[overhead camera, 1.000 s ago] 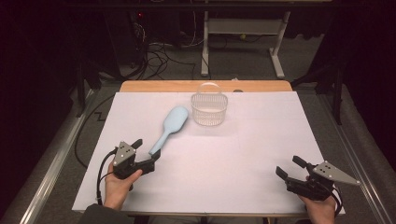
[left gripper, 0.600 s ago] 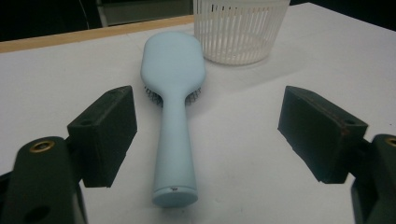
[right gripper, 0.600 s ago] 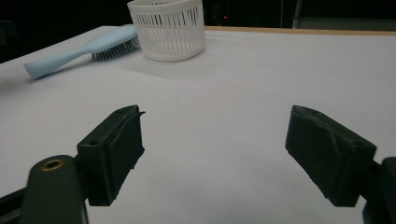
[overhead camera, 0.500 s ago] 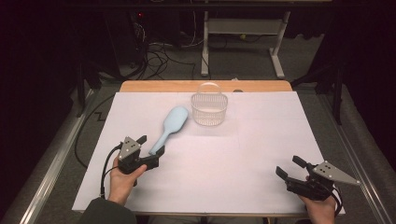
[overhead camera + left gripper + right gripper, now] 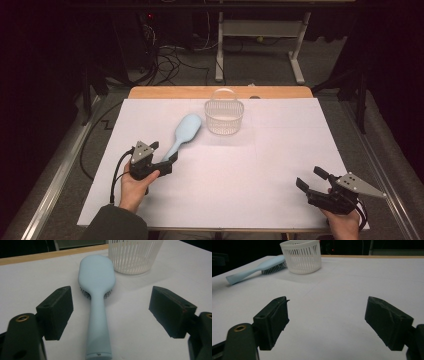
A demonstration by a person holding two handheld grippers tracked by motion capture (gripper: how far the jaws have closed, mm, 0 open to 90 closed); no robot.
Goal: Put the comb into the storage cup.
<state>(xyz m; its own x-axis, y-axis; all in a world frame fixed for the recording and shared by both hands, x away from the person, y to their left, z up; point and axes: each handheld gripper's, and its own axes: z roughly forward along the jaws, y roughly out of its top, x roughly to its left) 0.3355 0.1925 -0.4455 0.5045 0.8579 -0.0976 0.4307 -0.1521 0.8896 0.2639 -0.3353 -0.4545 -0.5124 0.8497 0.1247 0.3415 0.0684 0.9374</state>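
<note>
1. Left gripper (image 5: 162, 154) has moved toward 1 o'clock since the earlier frame, now at the brush (image 5: 183, 133) handle end.
2. Left jaws wide apart, straddling the handle (image 5: 98, 335), gripping nothing.
3. Right gripper (image 5: 314, 181) unchanged at 5 o'clock, spread wide, nothing held.
4. Brush lies bristles down, head just beside the basket (image 5: 224, 116), at its 8 o'clock.
5. Basket at 12 o'clock on the table (image 5: 260, 165); contents cannot tell.

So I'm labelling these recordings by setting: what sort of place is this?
Probably a lab or workshop recording bench: a white-covered table, loose cables on the floor behind, and a metal desk frame in a dark room.
</note>
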